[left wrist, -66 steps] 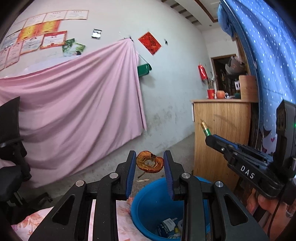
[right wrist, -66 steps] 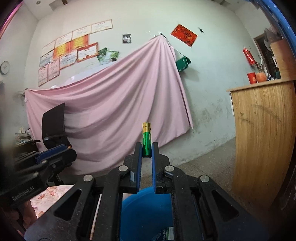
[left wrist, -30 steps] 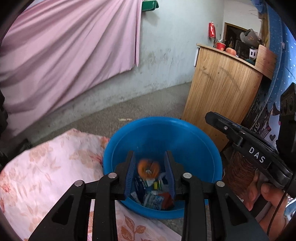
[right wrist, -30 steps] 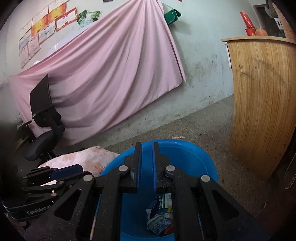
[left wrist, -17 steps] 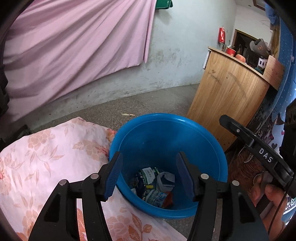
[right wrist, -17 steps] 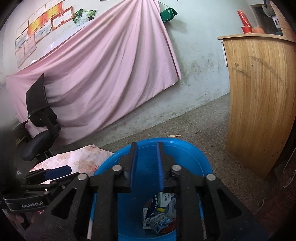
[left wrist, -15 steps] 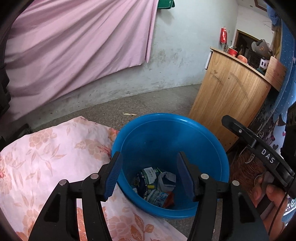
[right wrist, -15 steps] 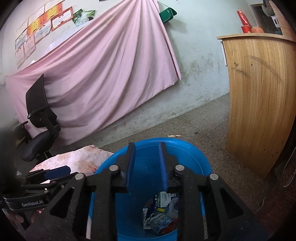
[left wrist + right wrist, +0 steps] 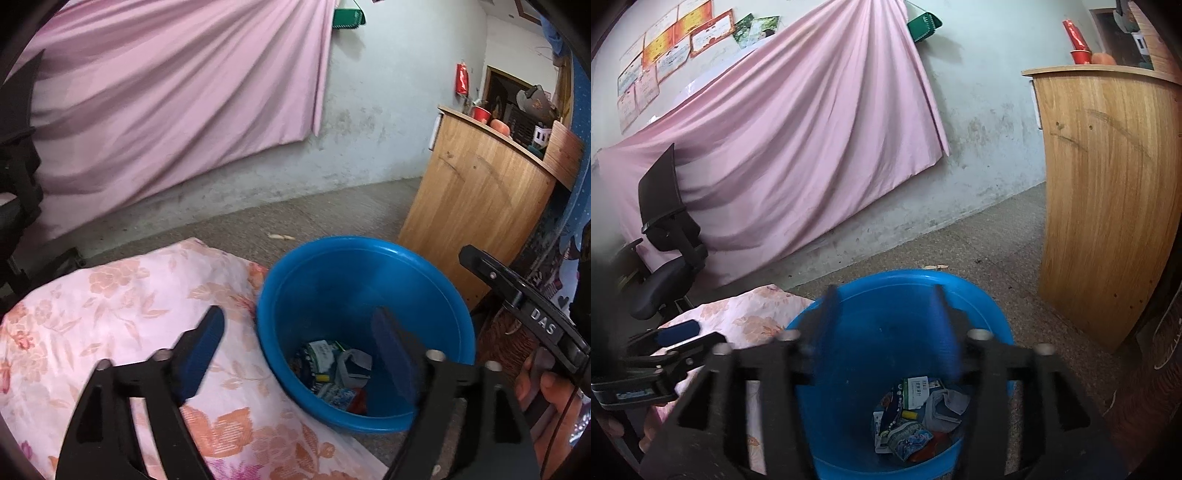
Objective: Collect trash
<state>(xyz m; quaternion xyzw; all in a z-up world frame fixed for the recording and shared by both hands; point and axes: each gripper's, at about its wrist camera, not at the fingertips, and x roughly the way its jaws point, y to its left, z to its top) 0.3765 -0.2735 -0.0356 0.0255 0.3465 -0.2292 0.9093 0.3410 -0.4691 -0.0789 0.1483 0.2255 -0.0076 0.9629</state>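
Nearest in the left wrist view, the left gripper [image 9: 299, 339] is held with its blue-padded fingers [image 9: 201, 345] spread wide and nothing between them — one over the floral cloth [image 9: 110, 295], the other over the blue basin [image 9: 369, 280]. Only this view shows the person's right hand [image 9: 543, 391] wrapped on the handle of the other tool at the right edge. In the right wrist view the right gripper [image 9: 886, 328] is seen above the basin [image 9: 886, 284], fingers parted and empty, blurred. The trash [image 9: 916, 417] — wrappers, a small carton, a grey scrap — lies in the basin's bottom, seen in both views [image 9: 332, 365]. Farther off, a black office chair [image 9: 665, 236] and wall certificates [image 9: 672, 40] are shown only there; a pink sheet [image 9: 798, 140] and a wooden counter [image 9: 1108, 192] stand behind.
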